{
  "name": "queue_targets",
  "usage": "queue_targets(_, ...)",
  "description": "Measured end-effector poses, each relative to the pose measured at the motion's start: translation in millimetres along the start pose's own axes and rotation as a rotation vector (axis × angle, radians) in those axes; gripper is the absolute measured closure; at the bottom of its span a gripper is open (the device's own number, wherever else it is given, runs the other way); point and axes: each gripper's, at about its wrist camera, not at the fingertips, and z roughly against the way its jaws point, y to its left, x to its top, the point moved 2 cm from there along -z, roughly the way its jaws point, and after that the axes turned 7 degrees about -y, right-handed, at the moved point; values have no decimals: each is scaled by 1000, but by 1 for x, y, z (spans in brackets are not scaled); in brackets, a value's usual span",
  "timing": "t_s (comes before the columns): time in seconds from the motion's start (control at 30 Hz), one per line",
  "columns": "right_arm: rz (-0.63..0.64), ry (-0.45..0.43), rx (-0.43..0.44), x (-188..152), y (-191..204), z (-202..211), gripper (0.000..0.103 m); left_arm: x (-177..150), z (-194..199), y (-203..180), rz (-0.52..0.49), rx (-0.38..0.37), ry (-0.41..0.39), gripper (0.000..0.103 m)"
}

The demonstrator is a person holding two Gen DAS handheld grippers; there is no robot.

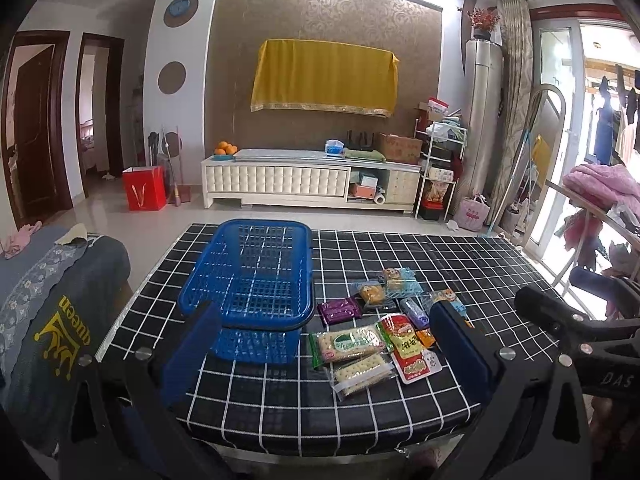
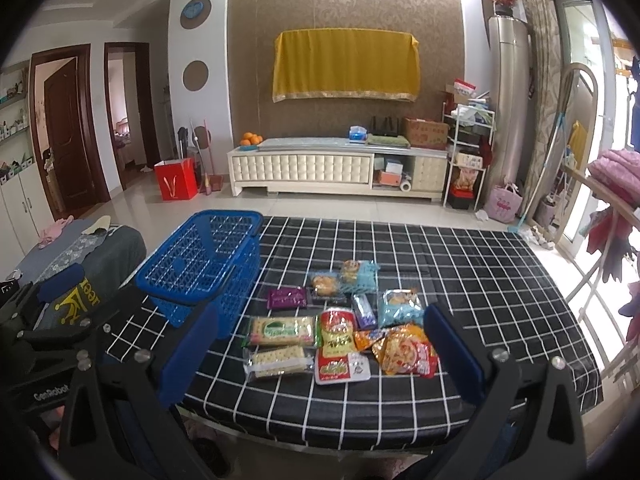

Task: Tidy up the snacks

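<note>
- Blue plastic lattice basket [image 1: 256, 280] sits on the black-and-white checked tablecloth [image 1: 440, 264], its long axis running away from the camera, nothing inside; the snack packets lie just right of it, the green-labelled cracker packet [image 1: 347, 345] lengthwise across. Left gripper [image 1: 324, 354] jaws stand wide apart.
- Right wrist view: right gripper [image 2: 320, 350] jaws also apart; only here an orange crinkled snack bag [image 2: 404, 350] shows fully.

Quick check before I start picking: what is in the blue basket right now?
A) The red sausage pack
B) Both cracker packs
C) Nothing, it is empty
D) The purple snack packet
C. The blue basket shows only bare mesh inside, while the purple packet, both cracker packs and the red pack all lie on the checked tablecloth beside it.
</note>
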Motion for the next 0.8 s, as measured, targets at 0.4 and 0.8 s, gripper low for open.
queue_targets(0.4, -47, 17, -26, 31, -63, -31, 0, 40, -63, -60, -76, -55, 50, 0)
queue_targets(0.8, -151, 112, -37, 42, -133, -98, 0, 59, -172, -121, -134, -147, 223, 0)
